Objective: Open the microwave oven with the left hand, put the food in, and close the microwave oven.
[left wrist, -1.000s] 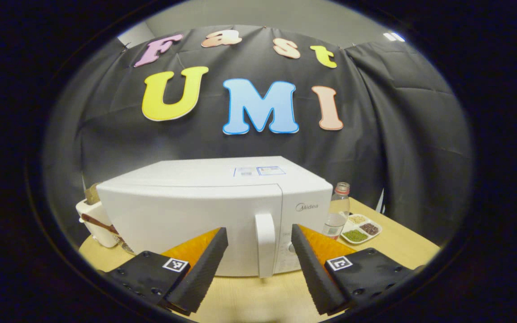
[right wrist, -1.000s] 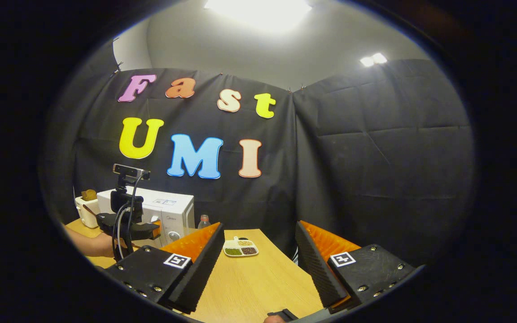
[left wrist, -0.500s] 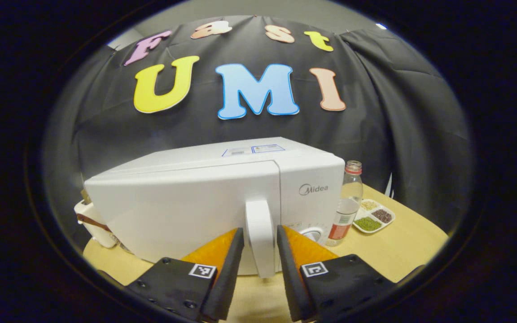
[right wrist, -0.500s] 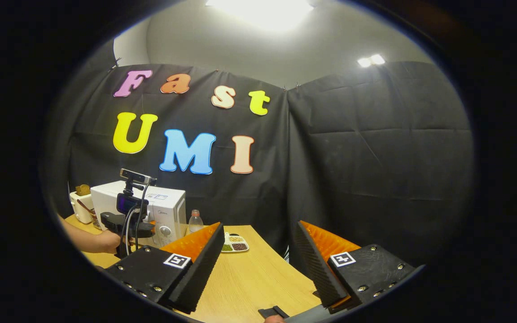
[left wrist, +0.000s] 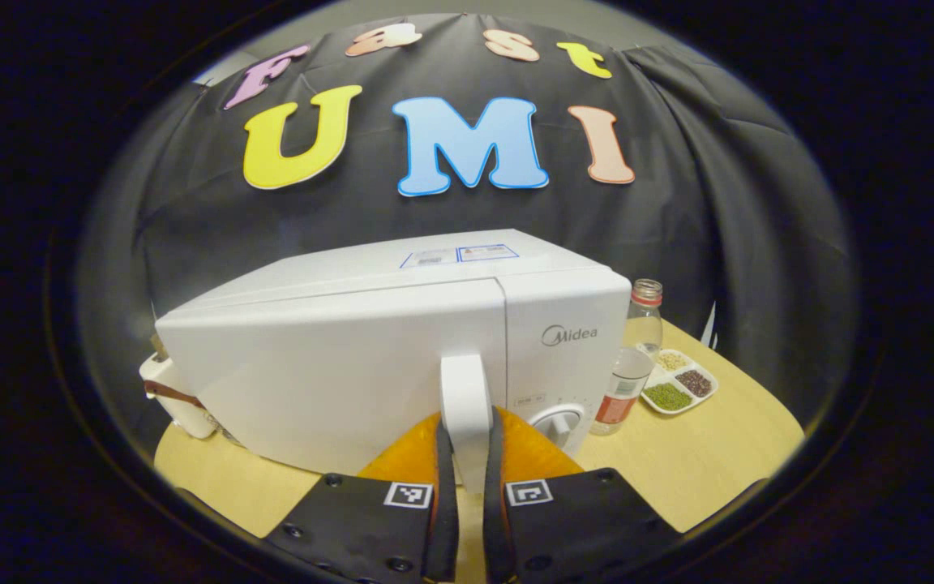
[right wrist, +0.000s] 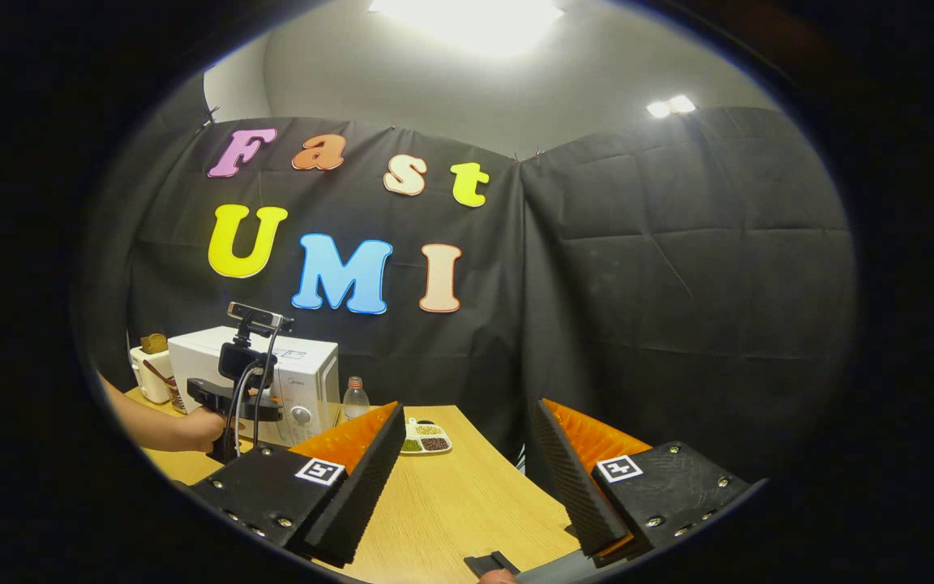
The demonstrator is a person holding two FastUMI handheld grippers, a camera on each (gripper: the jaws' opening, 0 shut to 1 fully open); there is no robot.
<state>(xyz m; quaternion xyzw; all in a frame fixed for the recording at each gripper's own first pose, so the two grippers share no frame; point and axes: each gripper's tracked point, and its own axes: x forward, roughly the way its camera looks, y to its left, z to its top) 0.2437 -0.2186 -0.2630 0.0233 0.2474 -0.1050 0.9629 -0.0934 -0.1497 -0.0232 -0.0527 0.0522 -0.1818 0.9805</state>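
Microwave [left wrist: 370,357] sits on the wooden table [left wrist: 702,454] dead ahead of the left gripper [left wrist: 467,487], door shut, with a water bottle [left wrist: 629,357] and a divided seed dish [left wrist: 678,389] ahead to its right and a white container [left wrist: 171,393] ahead to its left. Left gripper fingers [left wrist: 444,503] are clamped on both sides of the white door handle [left wrist: 465,401]. Right gripper [right wrist: 467,478] hangs spread and empty above the table edge, microwave and the hand [right wrist: 195,430] holding the other gripper far ahead-left of it; food not identifiable.

White microwave oven [left wrist: 337,357], tan wooden table [left wrist: 702,454]
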